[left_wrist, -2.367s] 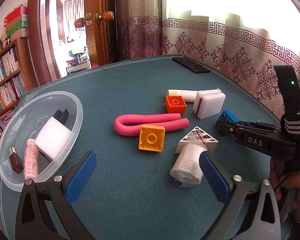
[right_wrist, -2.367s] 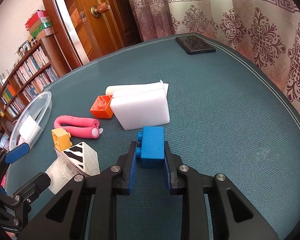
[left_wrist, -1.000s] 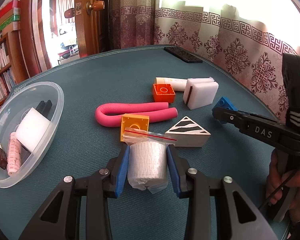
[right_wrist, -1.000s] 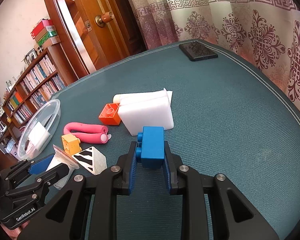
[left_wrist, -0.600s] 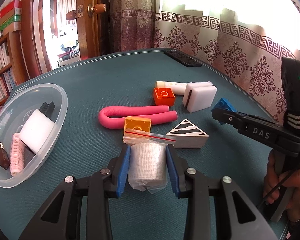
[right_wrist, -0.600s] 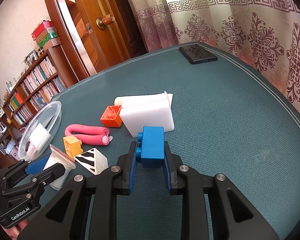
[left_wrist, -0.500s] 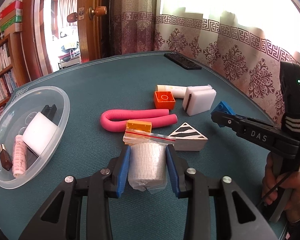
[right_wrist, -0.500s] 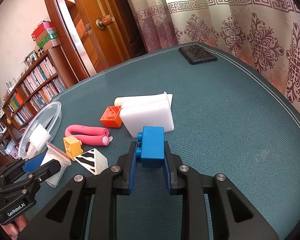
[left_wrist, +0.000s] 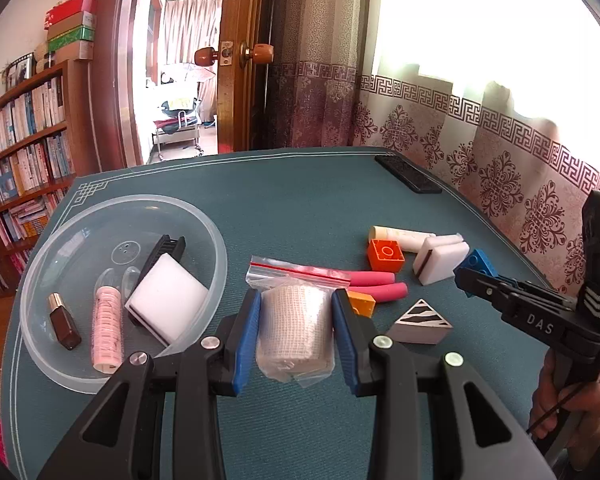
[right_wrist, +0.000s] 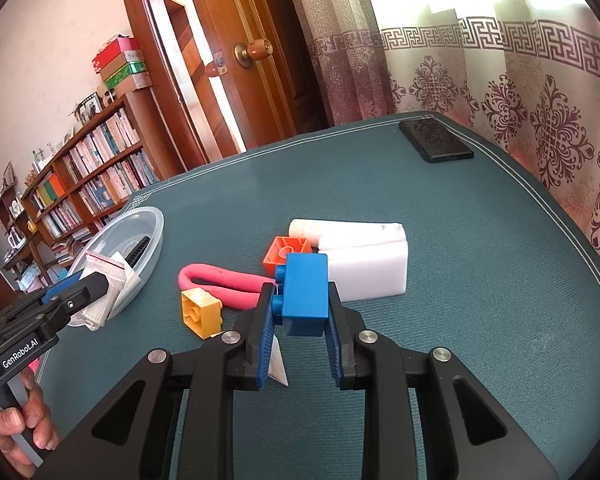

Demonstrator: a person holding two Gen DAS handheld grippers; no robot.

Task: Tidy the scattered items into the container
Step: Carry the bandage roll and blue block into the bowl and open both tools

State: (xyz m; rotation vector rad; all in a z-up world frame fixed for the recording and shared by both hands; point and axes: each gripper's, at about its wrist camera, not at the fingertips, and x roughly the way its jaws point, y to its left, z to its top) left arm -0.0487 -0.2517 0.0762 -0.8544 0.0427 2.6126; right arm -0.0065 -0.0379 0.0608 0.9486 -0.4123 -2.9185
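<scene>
My left gripper [left_wrist: 296, 328] is shut on a bagged white bandage roll [left_wrist: 294, 326] and holds it above the table, just right of the clear plastic bowl [left_wrist: 216, 248]. In the bowl lie a white sponge [left_wrist: 166, 304], a pink roll [left_wrist: 107, 330], a small brown bottle [left_wrist: 63, 326] and a black comb [left_wrist: 164, 250]. My right gripper [right_wrist: 300, 320] is shut on a blue brick [right_wrist: 305, 294], lifted over the table. On the cloth lie a pink foam tube [right_wrist: 228, 280], a yellow brick [right_wrist: 201, 311], an orange brick [right_wrist: 286, 254], a white sponge block [right_wrist: 366, 270], a white tube [right_wrist: 340, 227] and a striped wedge [left_wrist: 420, 322].
A black phone [right_wrist: 436, 140] lies near the table's far right edge by the patterned curtain. A wooden door and bookshelves stand behind the table. A hand [right_wrist: 24, 420] holds the left gripper's handle at the lower left of the right wrist view.
My left gripper has risen and moved left toward the bowl with the bandage roll. My right gripper has lifted higher and shifted left with the blue brick, now over the scattered items.
</scene>
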